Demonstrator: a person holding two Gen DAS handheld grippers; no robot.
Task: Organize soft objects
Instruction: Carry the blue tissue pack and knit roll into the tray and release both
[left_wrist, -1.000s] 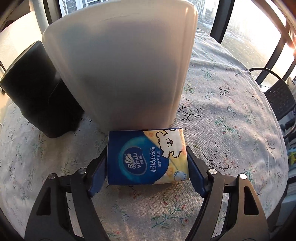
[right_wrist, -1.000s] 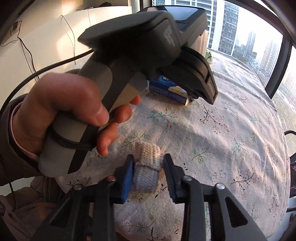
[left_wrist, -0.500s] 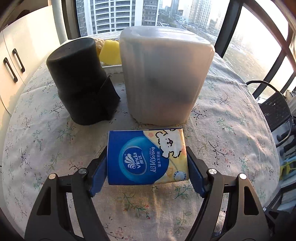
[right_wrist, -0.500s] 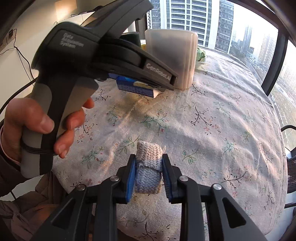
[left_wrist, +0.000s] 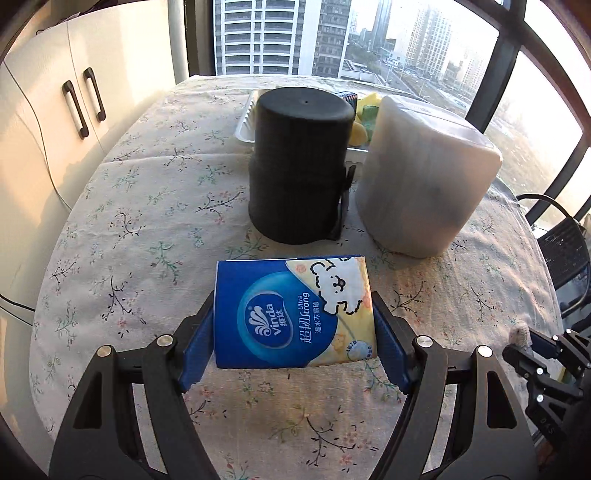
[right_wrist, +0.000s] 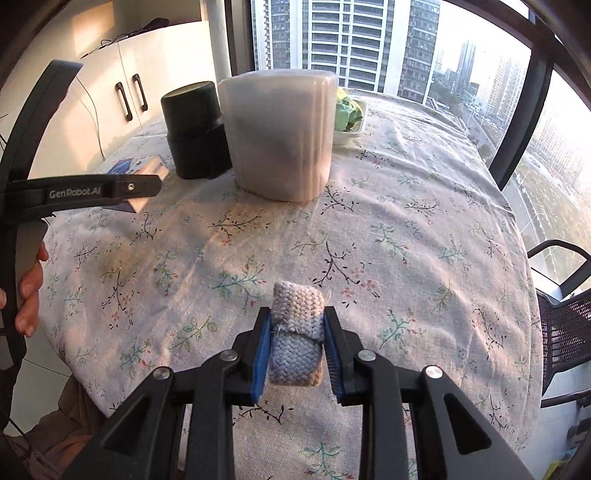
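Blue-padded left tongs (left_wrist: 293, 325) angled down w/ tissue pack (left_wrist: 293, 314).

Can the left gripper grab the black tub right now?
Probably not yet. The left gripper is already clamped on the blue tissue pack, so its jaws are full. The black tub stands just beyond it with nothing between, but it looks wider than the pack.
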